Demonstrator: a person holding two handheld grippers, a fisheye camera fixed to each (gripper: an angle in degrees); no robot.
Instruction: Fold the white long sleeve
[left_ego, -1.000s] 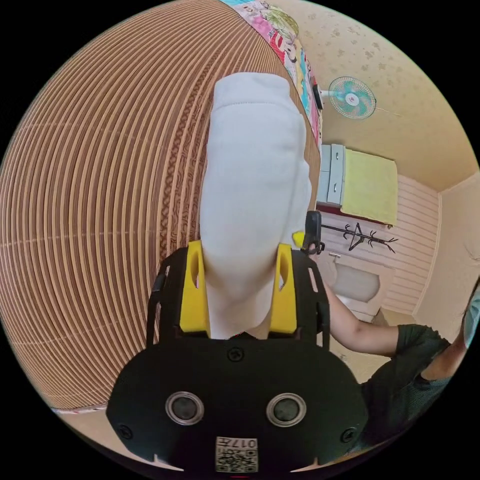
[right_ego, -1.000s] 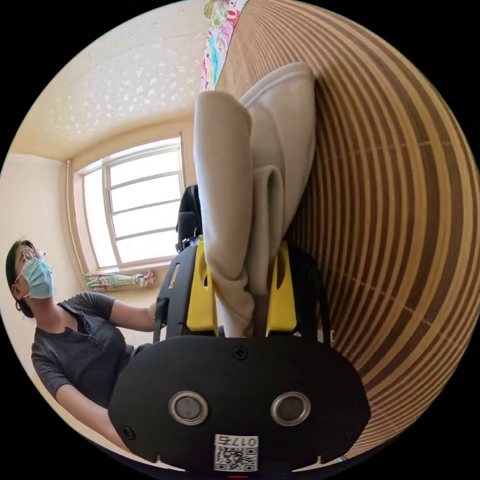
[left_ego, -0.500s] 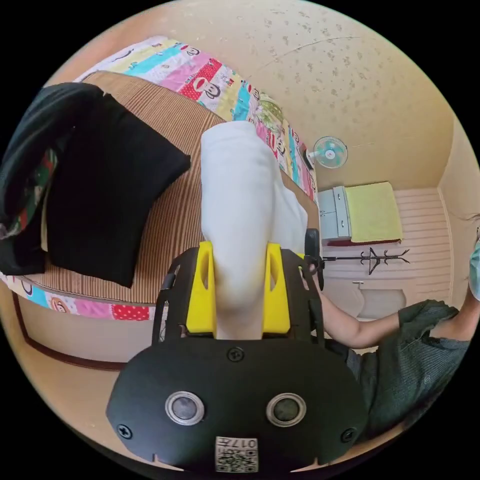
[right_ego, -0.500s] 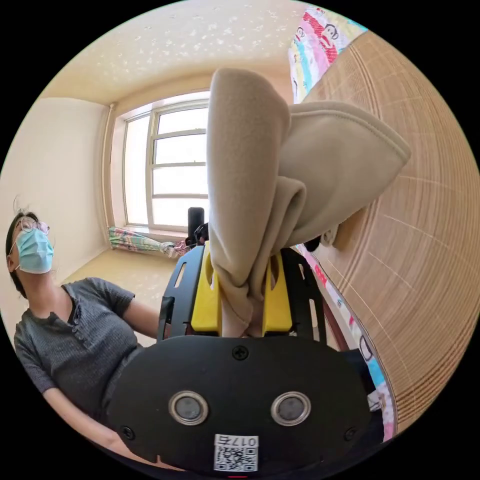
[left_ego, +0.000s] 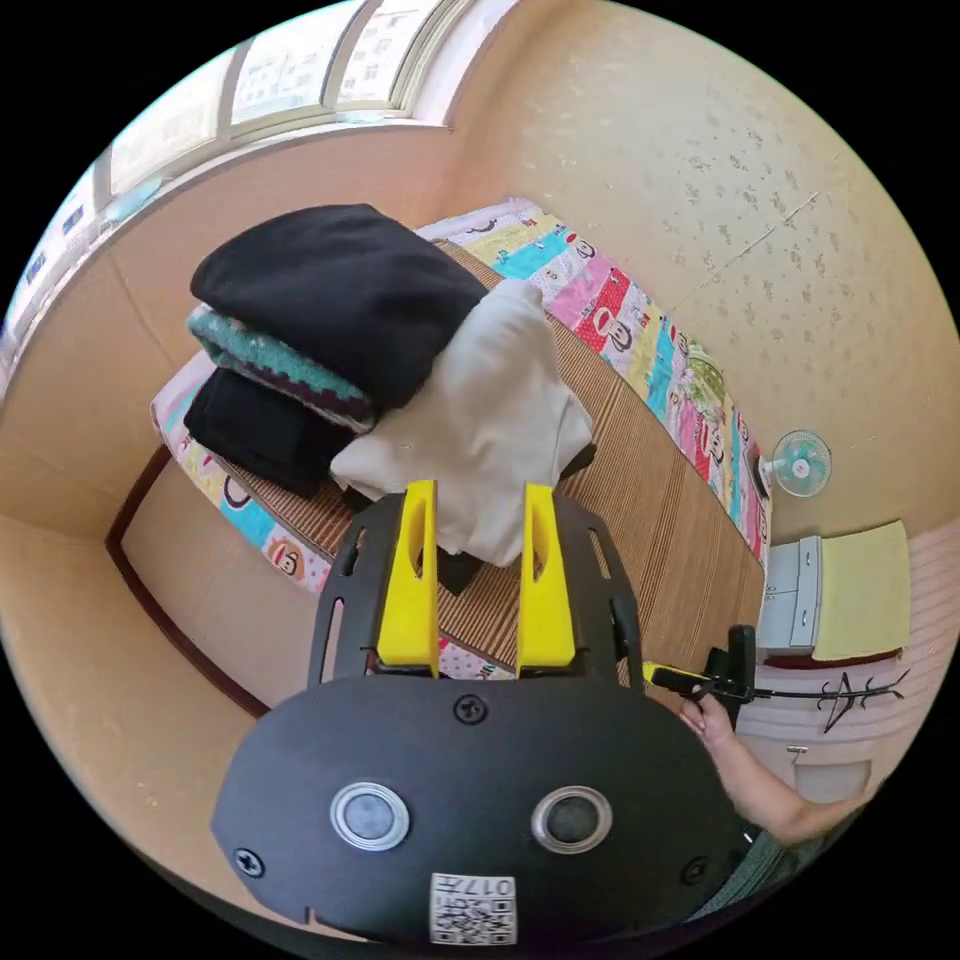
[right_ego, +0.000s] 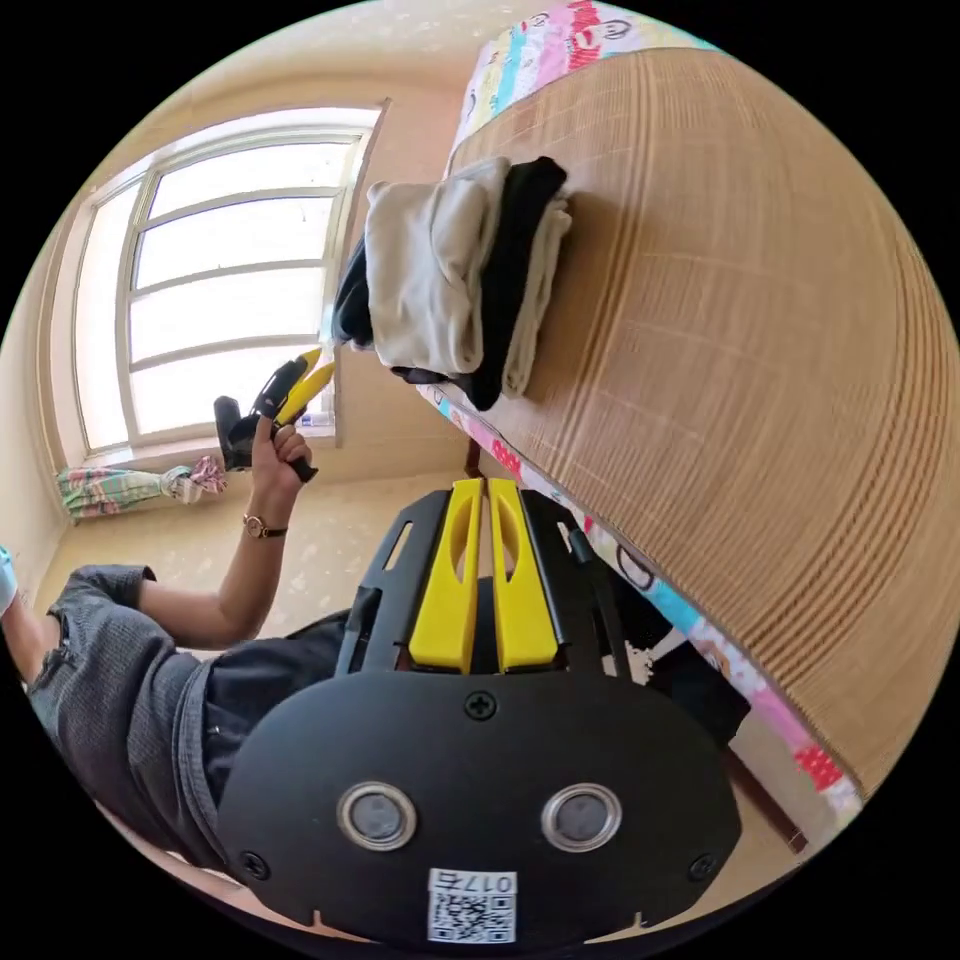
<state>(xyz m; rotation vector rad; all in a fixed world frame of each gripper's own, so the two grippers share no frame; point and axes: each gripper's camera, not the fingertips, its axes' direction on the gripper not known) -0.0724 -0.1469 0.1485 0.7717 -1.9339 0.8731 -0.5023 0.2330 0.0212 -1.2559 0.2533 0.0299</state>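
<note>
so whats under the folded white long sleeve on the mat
The folded white long sleeve lies on a dark folded garment with a pale one below it, stacked on the striped mat. How those lower pieces are folded is covered.

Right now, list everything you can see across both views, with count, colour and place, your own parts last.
white long sleeve: 1, white, folded, on a small stack on the mat
dark garment: 1, black, directly under the white long sleeve
folded pile: 3 layers, black, teal knit, black, beside the white long sleeve
mat: 1, brown striped, covering the bed top
quilt: 1, multicoloured cartoon print, under the mat
fan: 1, teal, on the wall
cabinet: 1, pale grey, by the wall
yellow cloth: 1, draped next to the cabinet
coat rack: 1, black
window: 1, bright
left claw: yellow jaws apart, holding nothing
right claw: yellow jaws together, holding nothing
</note>
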